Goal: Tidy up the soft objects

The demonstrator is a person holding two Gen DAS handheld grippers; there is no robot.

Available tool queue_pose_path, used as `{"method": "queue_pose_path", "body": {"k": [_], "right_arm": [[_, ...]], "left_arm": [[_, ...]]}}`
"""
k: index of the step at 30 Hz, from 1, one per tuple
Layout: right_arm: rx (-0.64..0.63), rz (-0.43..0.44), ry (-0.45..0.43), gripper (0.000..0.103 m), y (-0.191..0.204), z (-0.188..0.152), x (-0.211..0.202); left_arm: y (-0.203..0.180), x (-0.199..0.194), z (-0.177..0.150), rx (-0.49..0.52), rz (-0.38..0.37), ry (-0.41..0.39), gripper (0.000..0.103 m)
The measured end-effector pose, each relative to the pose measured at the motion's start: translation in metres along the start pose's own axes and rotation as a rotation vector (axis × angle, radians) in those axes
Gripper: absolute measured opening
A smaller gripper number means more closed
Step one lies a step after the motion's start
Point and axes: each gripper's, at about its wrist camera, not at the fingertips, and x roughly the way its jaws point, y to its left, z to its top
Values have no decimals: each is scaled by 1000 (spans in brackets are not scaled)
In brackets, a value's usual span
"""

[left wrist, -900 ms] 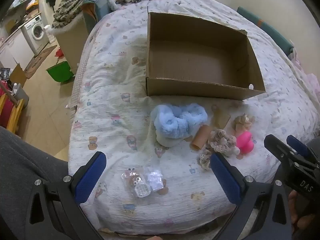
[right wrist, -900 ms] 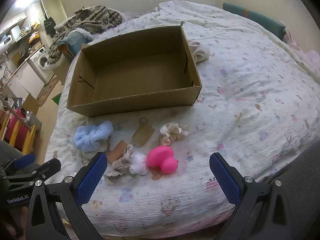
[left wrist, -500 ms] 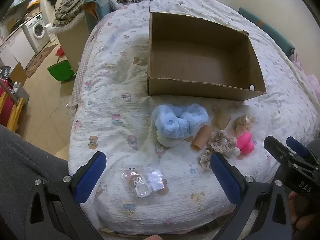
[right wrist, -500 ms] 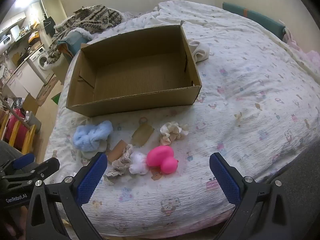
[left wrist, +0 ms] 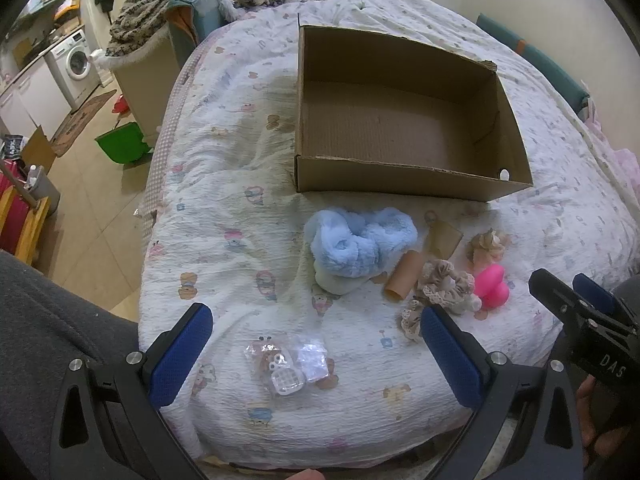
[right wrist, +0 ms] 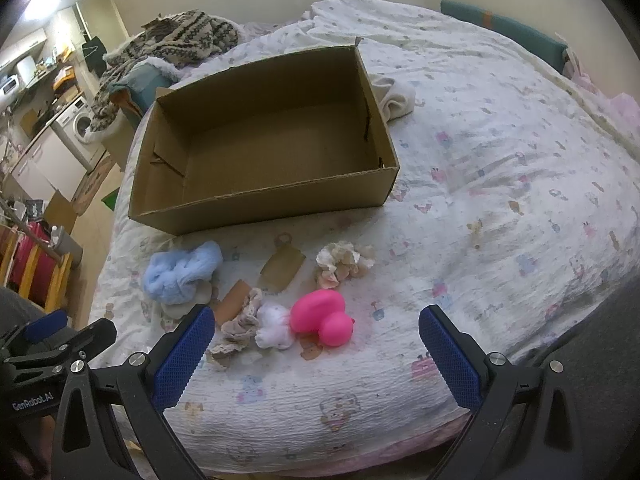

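Left gripper [left wrist: 316,344]: jaws spread wide, holding nothing, hovering over the near edge of the bed [left wrist: 224,240].
Right gripper [right wrist: 316,342]: jaws spread wide, holding nothing, also over the near edge of the bed, to the right of the left one.
Cardboard box [right wrist: 264,148]: ahead of both grippers, open-topped, nothing visible inside; its near wall stands just beyond the row of soft things.
Blue fluffy scrunchie [left wrist: 356,240]: ahead of the left gripper, slightly right, near the box's front wall.
Beige lace scrunchie [right wrist: 240,322]: touching the right gripper's left finger [right wrist: 184,356] in view.
White fluffy piece [right wrist: 274,326]: between the lace scrunchie and the pink duck toy [right wrist: 322,316], ahead of the right gripper.
Cream scrunchie [right wrist: 344,264]: further ahead, apart from the duck.
Plastic packet [left wrist: 290,364]: between the left gripper's fingers, close in.
Open room: bare quilt to the right of the box and duck; bed edge drops to the floor [left wrist: 92,208] on the left.
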Motion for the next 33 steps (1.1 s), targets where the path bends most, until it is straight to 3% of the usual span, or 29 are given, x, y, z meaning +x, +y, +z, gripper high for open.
{"method": "queue_pose_path", "body": {"k": [33], "right_arm": [[5,1,2,103,1,2,0]], "left_arm": [[2,-1,1,-8,0,6,103]]}}
